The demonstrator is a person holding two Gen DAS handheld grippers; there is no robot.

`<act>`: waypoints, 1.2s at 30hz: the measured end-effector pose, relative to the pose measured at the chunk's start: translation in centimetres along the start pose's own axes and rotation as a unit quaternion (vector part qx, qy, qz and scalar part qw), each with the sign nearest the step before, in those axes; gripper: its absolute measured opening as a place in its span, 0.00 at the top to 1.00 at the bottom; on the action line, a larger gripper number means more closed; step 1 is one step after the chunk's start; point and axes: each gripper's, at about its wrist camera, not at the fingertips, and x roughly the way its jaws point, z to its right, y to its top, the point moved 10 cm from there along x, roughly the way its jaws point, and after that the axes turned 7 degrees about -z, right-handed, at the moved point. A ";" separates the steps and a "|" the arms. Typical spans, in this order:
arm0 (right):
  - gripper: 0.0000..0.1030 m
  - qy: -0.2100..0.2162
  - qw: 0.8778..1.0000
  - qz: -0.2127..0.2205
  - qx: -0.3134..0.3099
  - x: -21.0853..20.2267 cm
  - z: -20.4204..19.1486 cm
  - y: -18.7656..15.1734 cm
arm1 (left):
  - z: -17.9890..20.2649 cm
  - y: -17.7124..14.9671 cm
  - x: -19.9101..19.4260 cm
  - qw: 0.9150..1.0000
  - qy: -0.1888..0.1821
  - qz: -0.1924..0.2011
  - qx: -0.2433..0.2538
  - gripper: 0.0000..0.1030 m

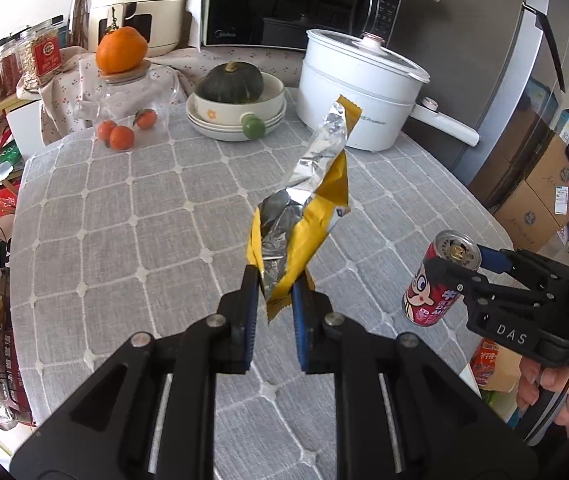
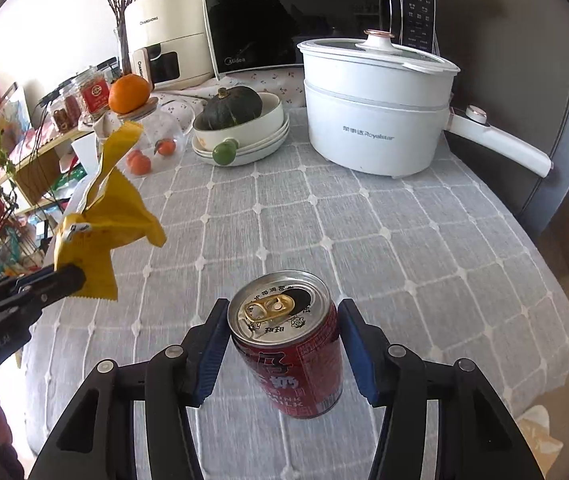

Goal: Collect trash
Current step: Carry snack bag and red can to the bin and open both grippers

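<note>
Your L hand-held gripper (image 1: pixel 274 292): clamped on yellow wrapper (image 1: pixel 308 216), thin bite near its end. R hand-held gripper (image 2: pixel 282 344): gripping red can (image 2: pixel 296 356), lifted off counter (image 2: pixel 364 240), tilted. Risk: opened can may dribble; wrapper may slip.

Microwave (image 2: pixel 304 16): "Midea". Electric pot (image 2: pixel 376 108): "Royalstar". Air fryer (image 1: pixel 136 4): "CHANGHONG". Red drink can (image 2: pixel 296 356): "DRINK MILK", partly legible. Right tongs (image 1: pixel 458 262) body: "DAS". Left tongs (image 2: pixel 70 280) body: "GenRobot.AI"
</note>
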 end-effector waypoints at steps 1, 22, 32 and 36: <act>0.47 -0.003 1.000 -0.004 -0.002 -0.3 0.5 -0.7 | 0.7 -0.4 0.0 1.000 -0.004 -0.003 0.003 0.83; 0.47 -0.048 0.995 0.011 0.086 -10.7 15.8 -9.4 | 16.8 -5.6 0.8 0.984 -0.096 -0.046 0.146 0.83; 0.47 -0.090 0.982 -0.025 0.167 -12.4 24.3 -16.7 | 26.5 -10.7 2.8 0.955 -0.134 -0.087 0.250 0.83; 0.46 -0.100 0.975 -0.041 0.192 -12.6 26.2 -18.9 | 28.9 -12.8 4.1 0.943 -0.144 -0.103 0.281 0.82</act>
